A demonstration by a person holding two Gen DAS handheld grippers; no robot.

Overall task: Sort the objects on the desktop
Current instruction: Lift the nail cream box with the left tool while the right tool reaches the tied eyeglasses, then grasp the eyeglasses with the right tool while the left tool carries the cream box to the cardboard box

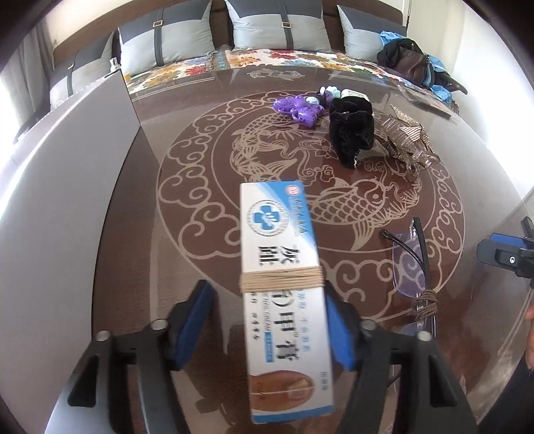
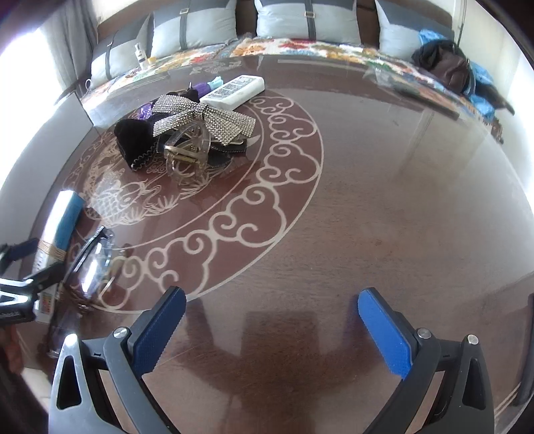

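A glass-topped brown table (image 1: 200,133) is filling the view, its surface carrying a pale ring of clouds and carp. Beyond its far edge a sofa (image 2: 363,33) is standing, draped in a flowered cover (image 1: 300,61), with grey cushions (image 1: 277,25) leaning along its back. Daylight is pouring in from both sides and glaring off the glass near the left edge.

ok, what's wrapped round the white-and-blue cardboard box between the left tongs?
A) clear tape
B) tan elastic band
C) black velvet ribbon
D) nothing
B: a tan elastic band is wound several times around the white-and-blue cardboard box, roughly at its middle, just ahead of the left tongs.
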